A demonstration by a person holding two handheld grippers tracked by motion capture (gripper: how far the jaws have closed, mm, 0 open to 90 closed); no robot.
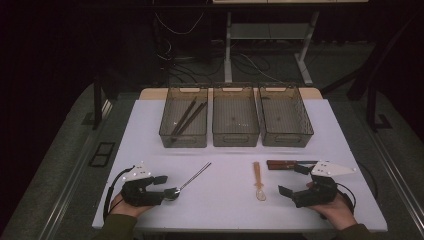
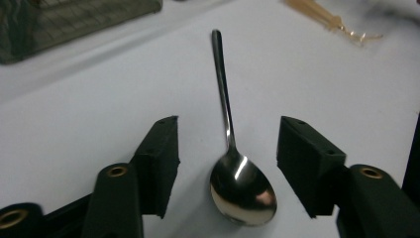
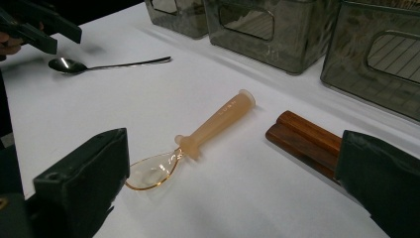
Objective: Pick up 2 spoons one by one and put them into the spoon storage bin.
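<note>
A white surface [image 1: 230, 200] seen from above, with three clear plastic bins [image 1: 235, 121] in a row across the middle of the frame; the leftmost holds dark chopsticks [image 1: 187, 119]. At the lower left, the left gripper [image 1: 169, 186] sits low over the bowl end of a metal spoon [image 1: 192, 179], whose thin handle runs up and to the right. In the left gripper view the spoon [image 2: 241, 191] lies flat at the lower centre, bowl nearest the camera, with the two black fingers [image 2: 159, 163] standing apart on either side of the bowl and neck, not touching it. The spoon looks rigid, light, polished and slippery, and it lies flush on the surface, so a grip across the narrow neck just above the bowl seems likelier to hold than one on the rounded bowl. At the lower right, the right gripper [image 1: 294, 181] rests with its fingers wide apart and empty, near an amber plastic spoon [image 3: 198, 140] and a pair of brown wooden chopsticks [image 3: 304, 139].
</note>
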